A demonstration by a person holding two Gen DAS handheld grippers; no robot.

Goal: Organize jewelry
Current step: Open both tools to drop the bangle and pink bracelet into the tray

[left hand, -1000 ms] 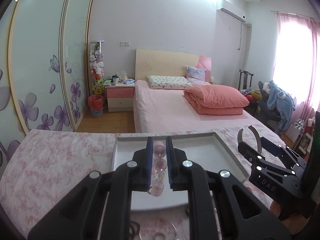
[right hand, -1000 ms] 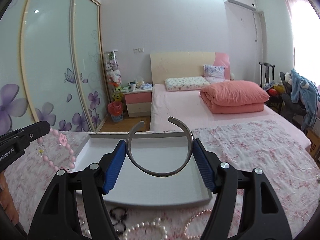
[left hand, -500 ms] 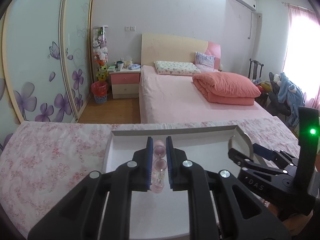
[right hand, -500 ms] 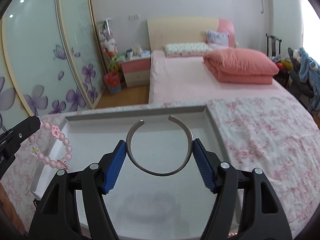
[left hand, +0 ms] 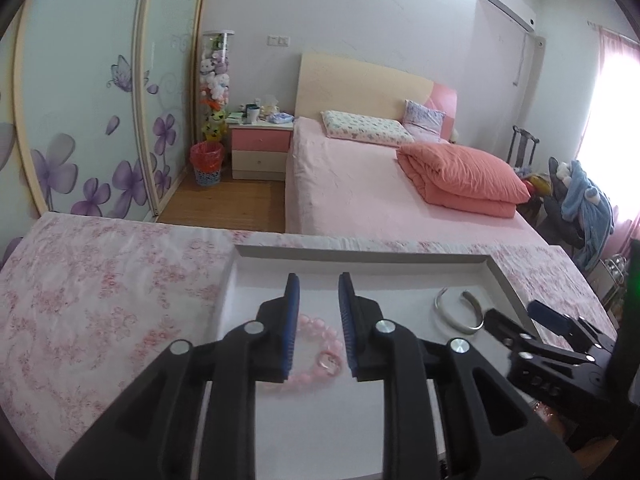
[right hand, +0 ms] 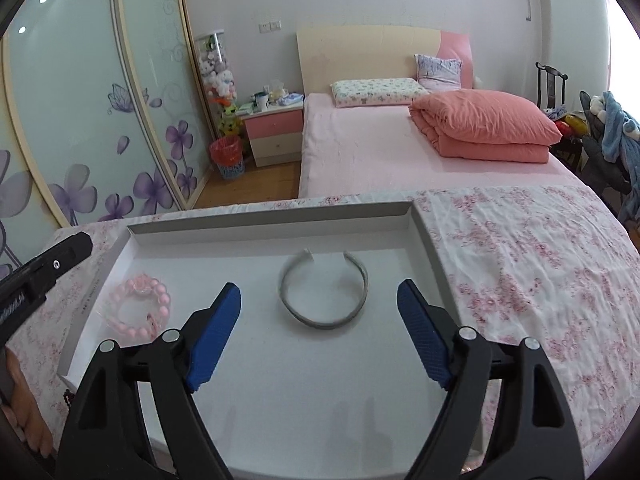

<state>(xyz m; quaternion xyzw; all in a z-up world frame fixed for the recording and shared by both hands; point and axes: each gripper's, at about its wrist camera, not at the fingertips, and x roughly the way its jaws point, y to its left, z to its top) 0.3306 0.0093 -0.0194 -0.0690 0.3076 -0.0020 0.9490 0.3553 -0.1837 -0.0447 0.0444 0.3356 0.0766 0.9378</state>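
Right wrist view | open grey metal cuff (right hand: 323, 295) is laid flat in white tray (right hand: 272, 222) | right gripper (right hand: 320, 330) jaws opening, nothing clamped | glossy pink bead bracelet (left hand: 320, 346) is seen below opening, empty left gripper (left hand: 318, 322)

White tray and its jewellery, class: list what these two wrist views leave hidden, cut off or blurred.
- Pink bead bracelet: left wrist view, partly behind the left gripper fingers.
- Its charm: right wrist view, blurred.
- White tray: near edge covered by the right gripper body.
- Silver bangle: one end meets the right gripper's fingertip; contact unclear.
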